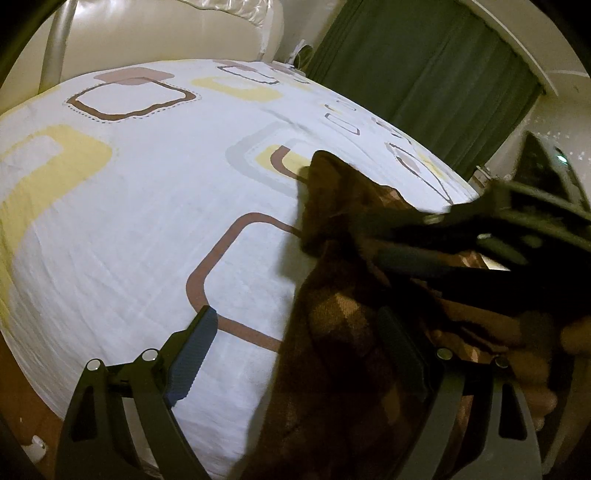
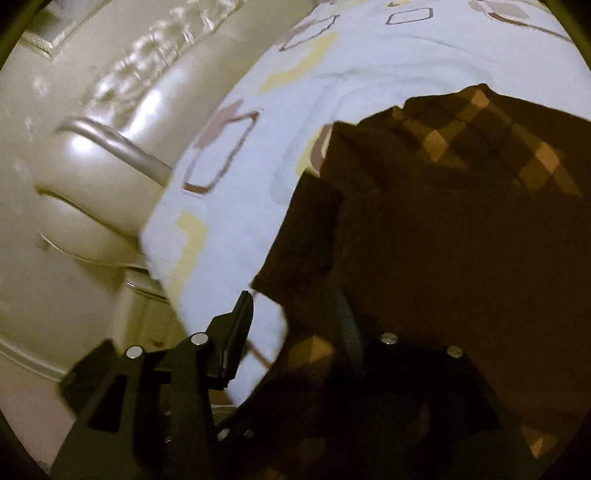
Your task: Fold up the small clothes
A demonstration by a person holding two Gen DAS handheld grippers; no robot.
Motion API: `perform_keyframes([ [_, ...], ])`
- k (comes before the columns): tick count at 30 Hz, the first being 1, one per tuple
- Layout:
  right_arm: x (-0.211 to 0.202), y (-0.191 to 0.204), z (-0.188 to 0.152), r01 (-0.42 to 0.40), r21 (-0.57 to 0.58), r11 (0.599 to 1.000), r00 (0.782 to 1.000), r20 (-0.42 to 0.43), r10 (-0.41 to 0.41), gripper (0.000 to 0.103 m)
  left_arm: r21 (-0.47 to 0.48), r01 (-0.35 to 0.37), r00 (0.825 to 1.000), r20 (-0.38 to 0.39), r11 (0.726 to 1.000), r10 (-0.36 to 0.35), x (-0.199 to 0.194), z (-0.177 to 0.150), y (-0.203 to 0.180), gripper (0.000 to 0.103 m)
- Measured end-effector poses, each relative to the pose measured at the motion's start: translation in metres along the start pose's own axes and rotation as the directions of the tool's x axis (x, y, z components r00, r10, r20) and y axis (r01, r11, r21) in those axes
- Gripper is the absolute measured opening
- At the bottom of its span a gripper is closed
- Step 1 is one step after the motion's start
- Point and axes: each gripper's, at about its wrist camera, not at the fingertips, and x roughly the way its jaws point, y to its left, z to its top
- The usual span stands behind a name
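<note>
A dark brown garment with tan checks (image 1: pixel 332 295) lies crumpled on the right side of the bed (image 1: pixel 147 221). My left gripper (image 1: pixel 295 332) is open wide; its left finger hangs over bare sheet and its right finger over the cloth's edge. In the left wrist view my right gripper (image 1: pixel 364 238) reaches in from the right, blurred, low over the garment. In the right wrist view the garment (image 2: pixel 443 240) fills the right half. The right gripper (image 2: pixel 293 314) has its jaws apart, with a cloth edge lying between them and its right finger dim against the dark fabric.
The white sheet (image 2: pixel 229 236) carries brown and yellow rounded squares. A cream padded headboard (image 1: pixel 166 33) stands behind the bed, and a green curtain (image 1: pixel 424 81) hangs at the far right. The bed's edge drops off near the cream furniture (image 2: pixel 92 192).
</note>
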Motion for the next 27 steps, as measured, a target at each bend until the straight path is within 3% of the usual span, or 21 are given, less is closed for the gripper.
perform_keyframes([
  [3, -0.033, -0.011, -0.007, -0.026, 0.039, 0.999, 0.998, 0.066, 0.023, 0.050, 0.007, -0.005, 1.000, -0.002, 1.000, 0.005, 0.001, 0.000, -0.001, 0.087],
  [7, -0.103, -0.048, -0.029, -0.004, 0.130, 0.992, 0.977, 0.212, -0.024, 0.051, 0.008, -0.006, 1.000, -0.003, 1.000, 0.006, 0.001, 0.000, -0.001, 0.087],
  [10, -0.164, -0.096, -0.059, -0.024, 0.284, 0.959, 0.941, 0.330, -0.074, 0.051, 0.012, -0.013, 1.000, -0.004, 1.000, 0.013, 0.003, 0.000, -0.002, 0.087],
  [14, -0.229, -0.160, -0.110, -0.078, 0.485, 0.871, 0.876, 0.450, -0.173, 0.051, 0.028, -0.031, 1.000, -0.004, 0.999, 0.031, 0.006, -0.002, -0.006, 0.087],
  [16, -0.240, -0.188, -0.128, -0.163, 0.548, 0.821, 0.863, 0.482, -0.150, 0.047, 0.039, -0.041, 0.999, -0.003, 0.998, 0.041, 0.006, -0.003, -0.007, 0.087],
  [21, -0.230, -0.201, -0.135, -0.272, 0.571, 0.775, 0.853, 0.515, -0.080, 0.046, 0.070, -0.069, 0.998, -0.002, 0.995, 0.069, 0.007, -0.006, -0.011, 0.087],
  [25, -0.217, -0.197, -0.135, -0.270, 0.592, 0.760, 0.856, 0.509, -0.093, 0.046, 0.091, -0.086, 0.996, 0.000, 0.992, 0.087, 0.008, -0.008, -0.014, 0.087],
  [27, -0.215, -0.203, -0.139, -0.291, 0.617, 0.731, 0.842, 0.527, -0.109, 0.046, 0.095, -0.091, 0.996, 0.001, 0.991, 0.092, 0.008, -0.008, -0.015, 0.087],
])
